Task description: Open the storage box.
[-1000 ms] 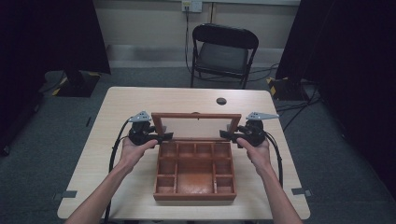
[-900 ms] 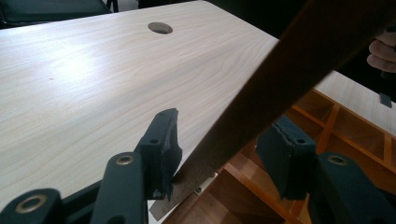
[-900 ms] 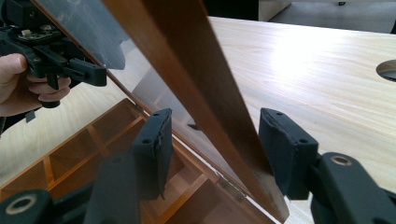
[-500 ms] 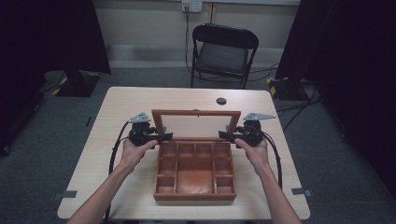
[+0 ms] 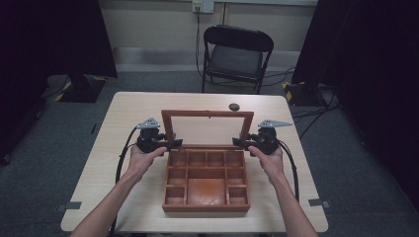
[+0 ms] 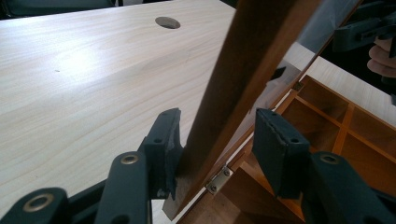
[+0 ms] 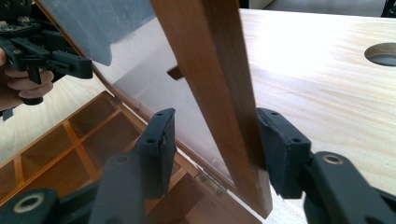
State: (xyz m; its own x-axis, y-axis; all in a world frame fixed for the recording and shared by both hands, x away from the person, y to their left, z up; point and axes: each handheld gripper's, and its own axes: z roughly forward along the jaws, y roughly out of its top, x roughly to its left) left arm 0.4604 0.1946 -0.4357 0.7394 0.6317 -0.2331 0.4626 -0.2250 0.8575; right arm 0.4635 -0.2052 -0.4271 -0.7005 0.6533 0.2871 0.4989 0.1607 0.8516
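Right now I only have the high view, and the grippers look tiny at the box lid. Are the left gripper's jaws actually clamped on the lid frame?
Observer: No. The left gripper straddles the lid frame; one pad touches it, the other stands off with a gap.
Operator: And the right one?
Observer: The right gripper also straddles its side rail; the outer pad touches the wood, the inner pad is clear.
Operator: Is the lid panel solid wood?
Observer: No, it is a clear pane set in the wooden frame.
Operator: How is the lid joined to the box?
Observer: By small metal hinges at the rear edge of the compartment box.
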